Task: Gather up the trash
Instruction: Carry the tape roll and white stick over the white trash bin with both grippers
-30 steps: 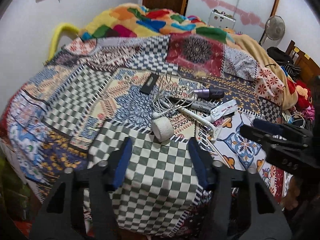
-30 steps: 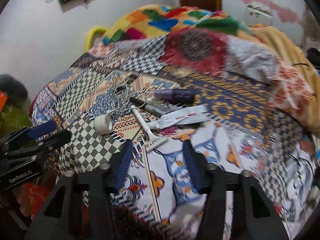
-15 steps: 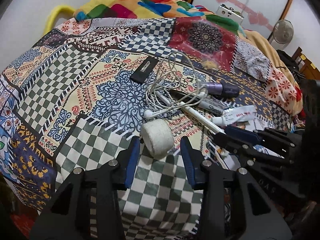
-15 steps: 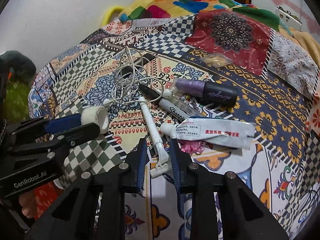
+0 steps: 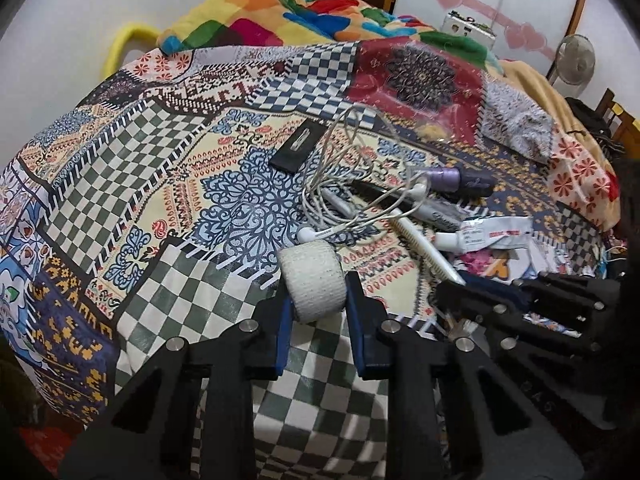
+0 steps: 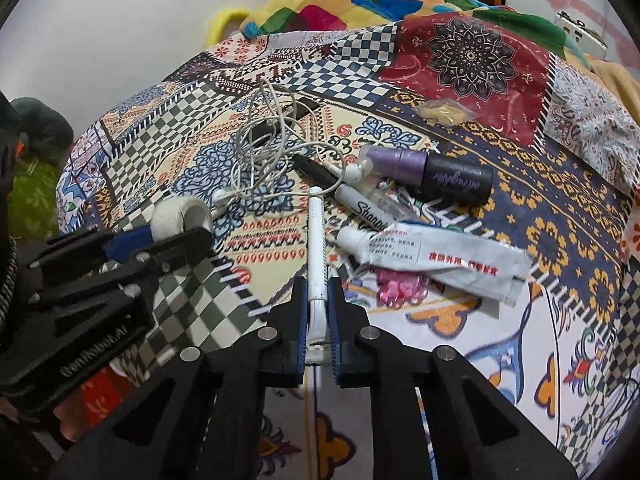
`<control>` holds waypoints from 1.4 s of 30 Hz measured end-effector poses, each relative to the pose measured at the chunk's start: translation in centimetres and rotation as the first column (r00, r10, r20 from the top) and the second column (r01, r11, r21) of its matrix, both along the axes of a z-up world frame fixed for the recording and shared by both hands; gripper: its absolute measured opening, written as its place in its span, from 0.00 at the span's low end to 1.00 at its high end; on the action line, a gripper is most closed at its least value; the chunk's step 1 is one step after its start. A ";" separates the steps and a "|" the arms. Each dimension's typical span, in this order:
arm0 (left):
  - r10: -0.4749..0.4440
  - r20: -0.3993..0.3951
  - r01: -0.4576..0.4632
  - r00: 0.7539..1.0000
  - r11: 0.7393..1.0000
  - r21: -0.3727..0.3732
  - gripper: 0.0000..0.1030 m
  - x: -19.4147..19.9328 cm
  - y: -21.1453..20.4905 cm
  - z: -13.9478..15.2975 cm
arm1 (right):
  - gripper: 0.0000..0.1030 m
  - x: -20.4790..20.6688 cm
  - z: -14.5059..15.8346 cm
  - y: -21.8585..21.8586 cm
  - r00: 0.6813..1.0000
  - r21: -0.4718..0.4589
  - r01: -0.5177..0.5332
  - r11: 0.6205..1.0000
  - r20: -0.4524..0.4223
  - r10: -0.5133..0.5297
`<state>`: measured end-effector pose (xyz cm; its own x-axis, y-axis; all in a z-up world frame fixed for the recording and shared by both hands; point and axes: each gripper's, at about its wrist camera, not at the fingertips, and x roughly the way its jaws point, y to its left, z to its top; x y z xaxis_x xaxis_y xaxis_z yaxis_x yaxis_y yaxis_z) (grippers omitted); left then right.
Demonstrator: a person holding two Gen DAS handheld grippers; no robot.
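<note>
Both grippers have dropped toward the bed since a second ago, and their jaws have just been closing: your left gripper (image 5: pixel 319 307) now clamps the white tape roll (image 5: pixel 314 280) by its two flat ends, and your right gripper (image 6: pixel 318 316) is shut on the white razor (image 6: pixel 316 256) low on its handle, near the head.

Lift both straight up before you travel. The roll sits squarely between the left pads, so that hold looks sound. The razor is long and held near one end; I judge it may swing or twist in the pads, so raise it slowly and keep it level.

Just beyond the razor's far tip lies the tangled white earphone cable (image 6: pixel 272 152), and one earbud (image 5: pixel 306 235) rests just past the tape roll. Check that no loop rides up with either pick.

Right of the right gripper lie the crumpled tube (image 6: pixel 432 260) and a pink trinket (image 6: pixel 400 290); farther out, the black marker (image 6: pixel 352 200) and the purple bottle (image 6: pixel 432 172).

The two grippers stand close side by side, so part them as they rise. The bed's (image 5: pixel 312 380) near edge falls away right under both grippers, so that side is open room for pulling back; the far side is piled with a bright blanket (image 5: pixel 304 12).
</note>
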<state>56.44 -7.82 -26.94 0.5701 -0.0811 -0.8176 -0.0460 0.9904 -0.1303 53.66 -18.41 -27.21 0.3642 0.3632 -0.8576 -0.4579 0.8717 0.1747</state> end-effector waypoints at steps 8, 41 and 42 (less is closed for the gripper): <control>-0.025 0.042 0.025 0.999 1.000 -0.017 0.23 -2.6 0.1 3.6 | 0.09 -2.4 2.1 -0.9 0.999 0.014 0.039 0.999 -0.009 -0.038; 0.151 0.293 -0.175 0.944 0.983 0.056 0.23 -28.3 12.9 20.8 | 0.09 -20.3 19.5 8.2 0.966 0.073 -0.092 0.993 0.247 0.071; 0.165 0.293 -0.189 0.942 0.980 0.056 0.23 -29.2 13.6 20.7 | 0.09 -20.9 19.5 9.1 0.965 0.072 -0.110 0.991 0.247 0.089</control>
<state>27.22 5.80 -6.20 0.7796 0.1030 -0.6177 -0.1944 0.9774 -0.0824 32.76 -9.27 -7.74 0.5155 0.4755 -0.7128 -0.5796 0.8062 0.1187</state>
